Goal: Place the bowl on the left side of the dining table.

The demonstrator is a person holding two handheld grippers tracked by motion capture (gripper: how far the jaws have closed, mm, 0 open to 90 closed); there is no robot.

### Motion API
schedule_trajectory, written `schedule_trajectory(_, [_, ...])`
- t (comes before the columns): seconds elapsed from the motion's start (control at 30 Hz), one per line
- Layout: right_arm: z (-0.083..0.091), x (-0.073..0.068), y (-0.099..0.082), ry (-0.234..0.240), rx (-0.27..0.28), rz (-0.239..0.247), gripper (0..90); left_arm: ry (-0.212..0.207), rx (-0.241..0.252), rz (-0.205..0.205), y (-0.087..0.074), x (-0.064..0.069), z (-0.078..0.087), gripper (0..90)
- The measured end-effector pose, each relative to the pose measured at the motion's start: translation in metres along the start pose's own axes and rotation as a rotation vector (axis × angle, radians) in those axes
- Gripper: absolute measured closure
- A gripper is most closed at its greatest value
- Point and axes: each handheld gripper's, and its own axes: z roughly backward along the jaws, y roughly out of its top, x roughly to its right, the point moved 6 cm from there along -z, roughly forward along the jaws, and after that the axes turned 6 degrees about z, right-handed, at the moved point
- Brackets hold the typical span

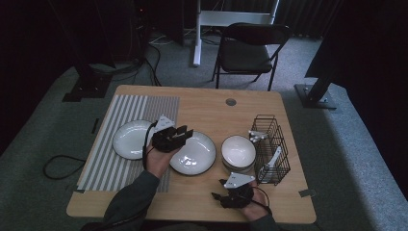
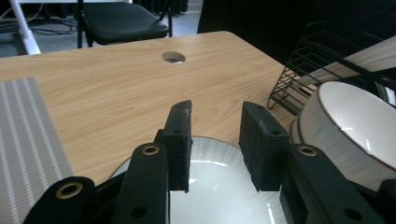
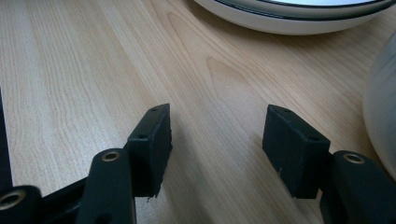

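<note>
The right gripper [image 1: 217,196] is rested low at the table's [image 1: 207,108] near edge, jaws apart and empty, presumably kept clear; the left gripper [image 1: 188,131] is held over the middle plate [image 1: 195,156], beside the bowl [image 1: 238,151], jaws apart with nothing between them, seemingly just let go; no writing can be read.

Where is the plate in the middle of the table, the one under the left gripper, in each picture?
High view: the middle plate lies at table centre, just right of the left gripper.
Left gripper view: it sits at the bottom, under the open jaws.
Right gripper view: its rim runs along the top edge.
Shared landmark: the white bowl right of the plate.
</note>
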Motion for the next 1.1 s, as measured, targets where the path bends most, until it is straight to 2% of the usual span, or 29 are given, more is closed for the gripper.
schedule_trajectory(0.4, [-0.001, 0.0, 0.001, -0.001, 0.001, 0.0, 41.5, -0.058, -0.028, -0.04, 0.004, 0.031, -0.024, 63.9])
schedule_trajectory(0.57, [-0.001, 0.0, 0.001, 0.0, 0.001, 0.0, 41.5, -0.072, -0.037, -0.047, 0.005, 0.038, -0.029, 63.9])
schedule_trajectory(0.67, [-0.001, 0.0, 0.001, 0.0, 0.0, 0.0, 41.5, -0.093, -0.044, -0.059, 0.007, 0.047, -0.034, 63.9])
schedule_trajectory(1.1, [-0.001, 0.0, 0.001, 0.0, 0.001, 0.001, 41.4, -0.131, -0.073, -0.09, 0.009, 0.074, -0.056, 63.9])
